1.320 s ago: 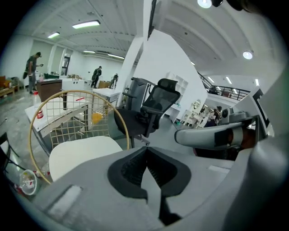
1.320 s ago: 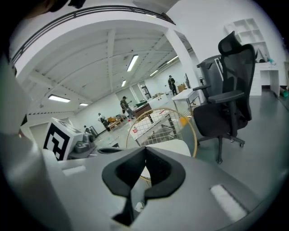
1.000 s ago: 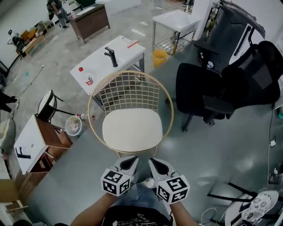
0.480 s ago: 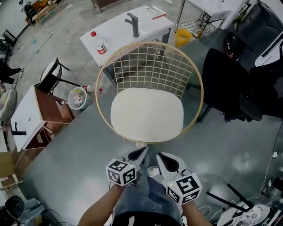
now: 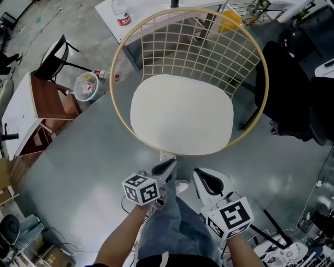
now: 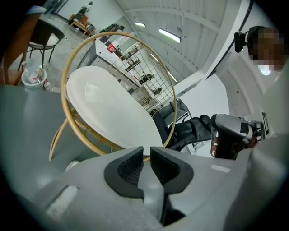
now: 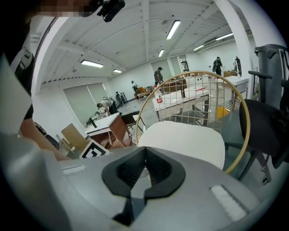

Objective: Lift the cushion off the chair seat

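The left gripper (image 5: 166,167) has come down, jaws opening with nothing between them; the right gripper (image 5: 204,177) sits closed and empty beside it. Just beyond, the cushion (image 5: 180,114) lies untouched on the chair (image 5: 194,52) seat, now nearer for a grasp.

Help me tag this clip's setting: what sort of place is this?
Probably a big workshop or lab hall, not a home: bare grey floor, white worktable, black office chair, and ceiling strip lights in the right gripper view.
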Demonstrator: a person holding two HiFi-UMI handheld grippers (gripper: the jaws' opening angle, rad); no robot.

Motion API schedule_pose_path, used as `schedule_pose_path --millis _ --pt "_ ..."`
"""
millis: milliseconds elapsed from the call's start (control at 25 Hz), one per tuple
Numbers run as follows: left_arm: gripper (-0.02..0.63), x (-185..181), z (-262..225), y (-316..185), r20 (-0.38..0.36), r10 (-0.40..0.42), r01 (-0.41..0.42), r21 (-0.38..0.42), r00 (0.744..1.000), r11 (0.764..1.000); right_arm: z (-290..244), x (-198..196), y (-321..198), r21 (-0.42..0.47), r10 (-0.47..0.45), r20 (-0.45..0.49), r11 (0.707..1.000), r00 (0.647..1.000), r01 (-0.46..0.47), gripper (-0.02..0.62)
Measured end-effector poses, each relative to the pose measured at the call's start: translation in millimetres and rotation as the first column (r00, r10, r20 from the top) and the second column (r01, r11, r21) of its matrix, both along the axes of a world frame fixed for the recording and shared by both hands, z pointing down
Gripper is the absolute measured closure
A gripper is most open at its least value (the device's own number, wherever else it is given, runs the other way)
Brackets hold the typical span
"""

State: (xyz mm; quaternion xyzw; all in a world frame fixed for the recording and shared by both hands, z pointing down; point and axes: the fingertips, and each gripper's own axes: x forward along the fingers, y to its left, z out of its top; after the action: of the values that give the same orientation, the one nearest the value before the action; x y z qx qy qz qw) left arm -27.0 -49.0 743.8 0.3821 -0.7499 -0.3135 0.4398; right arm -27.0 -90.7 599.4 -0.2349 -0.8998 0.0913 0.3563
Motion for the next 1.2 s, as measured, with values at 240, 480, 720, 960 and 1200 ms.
schedule_pose_path --millis 240,480,720,960,1200 --pt "0.479 0.1 32.3 3.1 -0.106 -0.074 0.085 0.101 0.992 0.991 16.2 -1.0 1.7 0.004 -0.026 -0.031 1.000 0.999 0.026 0.601" --pt "0.387 -15.2 45.4 6.4 -0.173 -0.144 0.177 0.195 0.974 0.965 32.1 -2.2 2.2 0.007 -0.030 -0.060 1.000 0.998 0.031 0.601" --pt "0.374 -28.8 44.7 0.6 -0.216 -0.186 0.239 0.253 0.959 0.938 38.9 0.9 3.7 0.015 -0.031 -0.083 0.999 0.996 0.032 0.601" --pt "0.452 -37.9 44.6 -8.4 -0.244 -0.197 0.261 0.264 0.949 0.928 41.9 9.7 -0.5 0.023 -0.024 -0.104 0.999 0.994 0.027 0.601" --pt "0.559 -39.8 31.1 -7.2 -0.244 -0.221 0.280 0.239 0.944 0.930 35.9 13.4 -9.8 0.009 0.015 -0.117 1.000 0.993 -0.014 0.601"
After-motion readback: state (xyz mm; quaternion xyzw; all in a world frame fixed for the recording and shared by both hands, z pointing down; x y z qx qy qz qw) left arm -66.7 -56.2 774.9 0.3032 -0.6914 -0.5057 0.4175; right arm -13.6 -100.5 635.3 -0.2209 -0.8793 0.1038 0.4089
